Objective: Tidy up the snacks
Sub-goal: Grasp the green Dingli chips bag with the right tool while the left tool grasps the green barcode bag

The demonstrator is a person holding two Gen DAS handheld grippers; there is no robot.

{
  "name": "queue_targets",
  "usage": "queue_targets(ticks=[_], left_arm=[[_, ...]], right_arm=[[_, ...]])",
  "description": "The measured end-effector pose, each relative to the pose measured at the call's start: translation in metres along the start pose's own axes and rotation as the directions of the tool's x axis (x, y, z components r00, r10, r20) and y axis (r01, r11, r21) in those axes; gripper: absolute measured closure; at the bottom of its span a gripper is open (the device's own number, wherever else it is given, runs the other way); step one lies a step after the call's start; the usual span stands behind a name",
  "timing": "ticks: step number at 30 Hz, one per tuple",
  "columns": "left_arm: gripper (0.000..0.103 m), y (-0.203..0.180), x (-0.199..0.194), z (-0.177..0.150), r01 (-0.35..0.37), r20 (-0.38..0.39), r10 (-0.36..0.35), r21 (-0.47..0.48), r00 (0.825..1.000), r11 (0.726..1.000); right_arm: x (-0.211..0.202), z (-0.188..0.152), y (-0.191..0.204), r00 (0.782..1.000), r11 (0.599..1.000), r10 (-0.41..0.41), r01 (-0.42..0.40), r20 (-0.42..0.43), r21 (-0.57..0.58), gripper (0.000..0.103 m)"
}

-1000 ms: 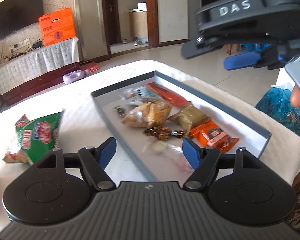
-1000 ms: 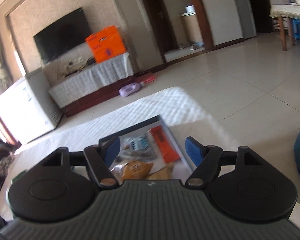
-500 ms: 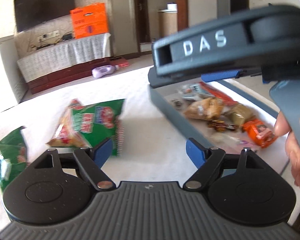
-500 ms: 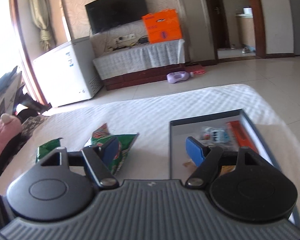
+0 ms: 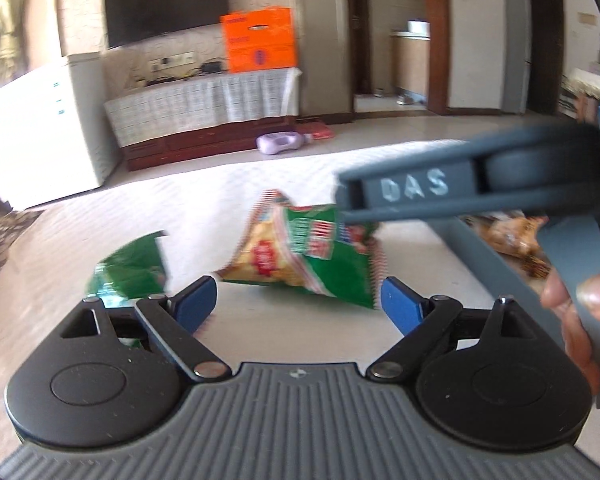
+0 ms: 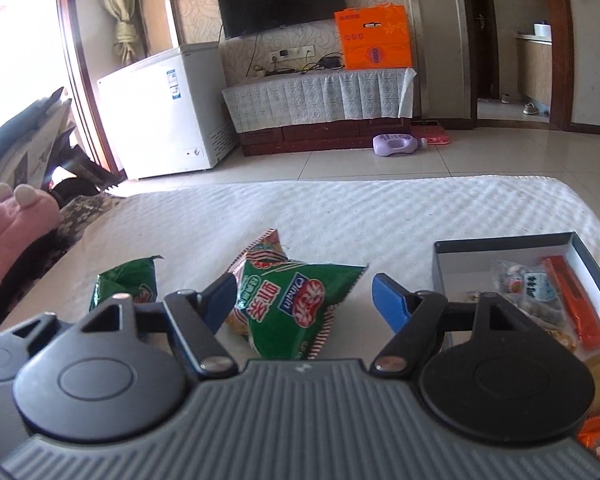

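Note:
A large green snack bag [image 5: 300,256] lies crumpled on the white table cover, just ahead of my left gripper [image 5: 298,302]. The left jaws are opening, and nothing is between them. In the right wrist view the same bag [image 6: 296,304] sits in line with the gap of my right gripper [image 6: 306,294], which is open; its pads do not touch the bag. A smaller green bag [image 6: 128,280] lies to the left. The grey box [image 6: 500,244] with several snacks, among them an orange bar [image 6: 576,304], stands at the right.
The grey housing marked DAS [image 5: 460,188] of the other tool crosses the left wrist view, with a hand [image 5: 580,312] on it. A pink plush toy [image 6: 16,224] rests at the table's left edge. Beyond are a white freezer [image 6: 168,112] and a covered TV bench [image 6: 320,100].
Both views have swung left, from the box of snacks to the green bags. The left jaws have widened. The right tool has moved across in front of the left camera.

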State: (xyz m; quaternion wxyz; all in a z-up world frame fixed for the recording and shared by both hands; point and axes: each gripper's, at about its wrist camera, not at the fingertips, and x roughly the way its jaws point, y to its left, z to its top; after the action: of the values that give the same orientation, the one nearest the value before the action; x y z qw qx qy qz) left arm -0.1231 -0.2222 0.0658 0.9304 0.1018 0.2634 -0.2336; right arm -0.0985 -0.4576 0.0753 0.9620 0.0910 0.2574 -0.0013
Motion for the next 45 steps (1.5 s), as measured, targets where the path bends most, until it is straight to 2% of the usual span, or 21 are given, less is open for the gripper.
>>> queue_targets(ticks=[3,7,9,10,16,20,27,30,32,37,38,39,40,41,42,44,45], left_arm=[[0.009,0.018,-0.003,0.001,-0.06,0.013,0.06,-0.031,0.998,0.998],[0.007,0.046,0.0,0.004,-0.114,0.002,0.114,-0.062,0.993,0.992],[0.007,0.059,0.004,0.005,-0.12,-0.018,0.119,-0.088,0.993,0.989],[0.007,0.066,0.006,0.005,-0.116,-0.027,0.114,-0.099,0.993,0.988],[0.004,0.092,0.021,0.006,-0.099,-0.081,0.088,-0.136,0.993,0.986],[0.001,0.093,0.031,0.003,-0.092,-0.1,0.081,-0.116,0.992,0.989],[0.0,0.087,0.052,-0.002,-0.089,-0.105,0.08,-0.083,0.991,0.993],[0.0,0.081,0.06,-0.008,-0.105,-0.102,0.102,-0.034,0.99,0.994],[0.0,0.077,0.063,-0.012,-0.121,-0.096,0.12,0.0,0.988,0.993],[0.002,0.076,0.066,-0.014,-0.122,-0.092,0.124,0.019,0.988,0.992],[0.006,0.078,0.065,-0.014,-0.125,-0.091,0.126,0.013,0.988,0.992],[0.01,0.079,0.064,-0.014,-0.127,-0.089,0.127,0.006,0.988,0.992],[0.013,0.082,0.06,-0.014,-0.123,-0.086,0.122,-0.005,0.989,0.992],[0.022,0.083,0.059,-0.013,-0.13,-0.08,0.128,-0.013,0.988,0.991],[0.027,0.085,0.057,-0.012,-0.14,-0.078,0.139,-0.015,0.987,0.99],[0.03,0.087,0.053,-0.012,-0.133,-0.071,0.131,-0.031,0.989,0.991],[0.032,0.088,0.051,-0.012,-0.132,-0.066,0.129,-0.039,0.989,0.991]], right_arm=[[0.008,0.0,0.007,1.0,1.0,-0.017,0.017,-0.02,-0.019,0.026],[0.019,-0.004,0.012,0.996,0.999,-0.049,0.05,-0.07,0.016,0.026],[0.024,-0.007,0.013,0.994,0.997,-0.054,0.059,-0.097,0.047,0.022],[0.027,-0.008,0.013,0.992,0.996,-0.056,0.063,-0.111,0.062,0.015],[0.036,-0.01,0.018,0.986,0.99,-0.107,0.117,-0.124,0.08,0.015],[0.049,-0.012,0.008,0.982,0.979,-0.083,0.113,-0.172,0.172,0.015],[0.064,-0.014,-0.007,0.987,0.941,-0.029,0.08,-0.16,0.328,0.015],[0.076,-0.018,-0.008,0.985,0.935,-0.017,0.077,-0.173,0.346,0.013],[0.085,-0.021,-0.009,0.981,0.933,-0.007,0.076,-0.195,0.351,0.0],[0.094,-0.019,-0.011,0.982,0.955,0.013,0.043,-0.186,0.294,0.0],[0.094,-0.019,-0.011,0.982,0.957,0.023,0.032,-0.185,0.287,0.001],[0.093,-0.018,-0.011,0.985,0.957,0.04,0.011,-0.17,0.291,0.007],[0.09,-0.017,-0.013,0.985,0.949,0.095,-0.047,-0.142,0.311,0.036],[0.088,-0.015,-0.012,0.985,0.944,0.116,-0.07,-0.129,0.321,0.038],[0.085,-0.011,-0.006,0.987,0.958,0.098,-0.059,-0.129,0.28,0.039],[0.079,-0.007,0.009,0.99,0.985,0.078,-0.058,-0.12,0.162,0.041],[0.077,-0.006,0.013,0.99,0.988,0.082,-0.065,-0.116,0.139,0.042]])
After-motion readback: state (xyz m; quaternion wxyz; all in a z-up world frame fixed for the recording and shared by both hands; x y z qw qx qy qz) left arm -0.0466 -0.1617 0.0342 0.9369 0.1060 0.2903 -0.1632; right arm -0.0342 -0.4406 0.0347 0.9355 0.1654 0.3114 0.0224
